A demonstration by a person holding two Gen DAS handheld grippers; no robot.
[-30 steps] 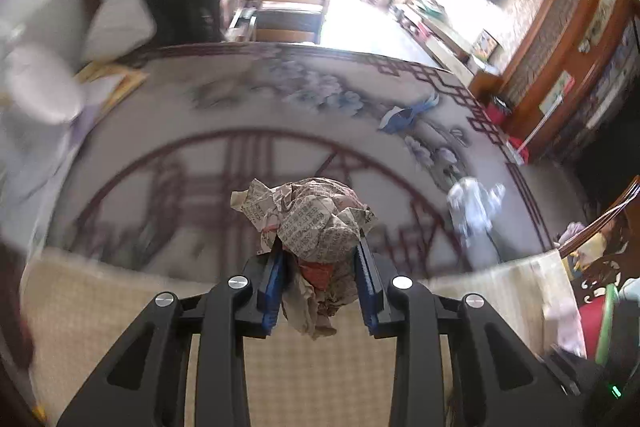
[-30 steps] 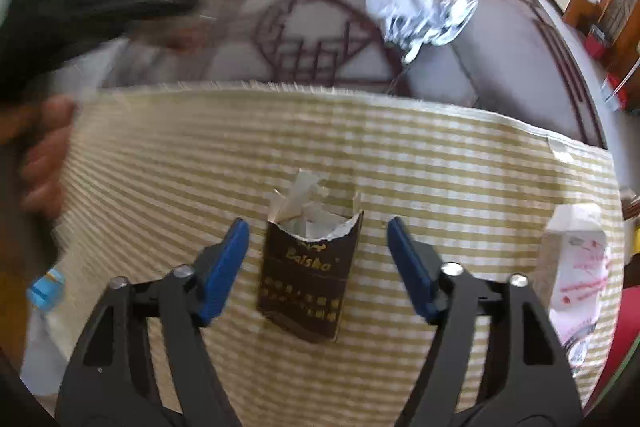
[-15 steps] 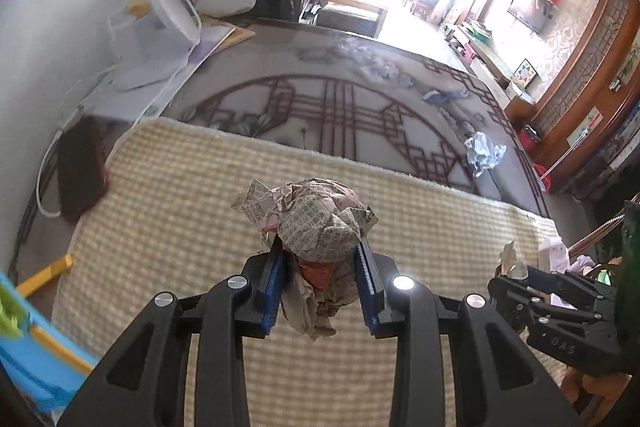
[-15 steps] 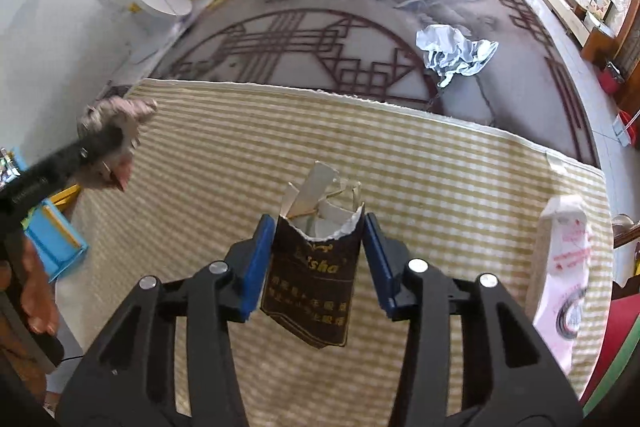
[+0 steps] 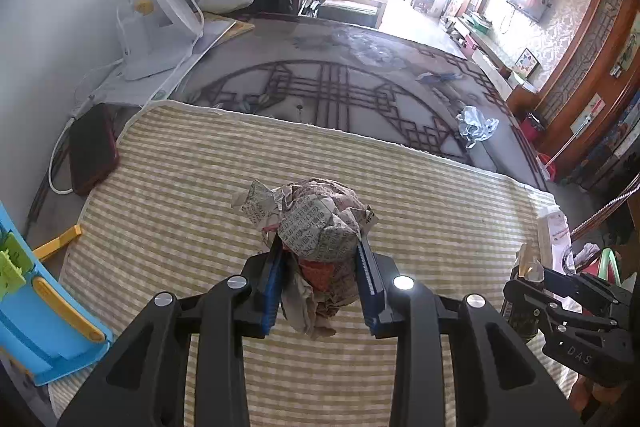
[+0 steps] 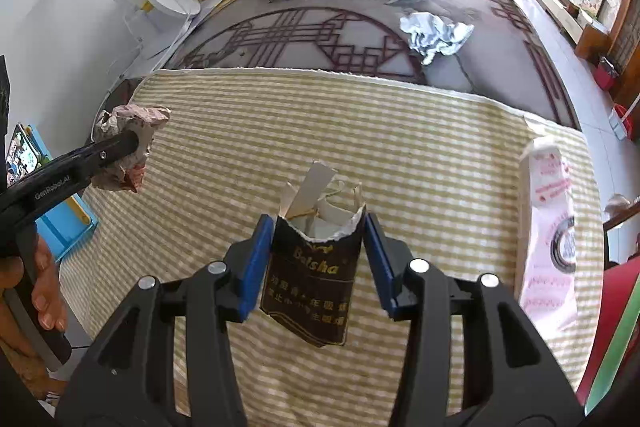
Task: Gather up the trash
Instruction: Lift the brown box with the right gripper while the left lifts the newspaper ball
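Left wrist view: left gripper (image 5: 320, 279) is pinching a crumpled newspaper wad (image 5: 316, 223) at frame centre, above the striped mat (image 5: 192, 155). Right gripper (image 6: 316, 259) is clamping a torn dark packet (image 6: 312, 275) at lower centre, both lifted, probably for binning.

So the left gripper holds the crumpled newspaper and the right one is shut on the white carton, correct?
Not quite. The left gripper does hold the crumpled newspaper, but the right gripper is shut on the torn dark cigarette pack; the white carton lies untouched on the striped cloth, as the right wrist view shows.
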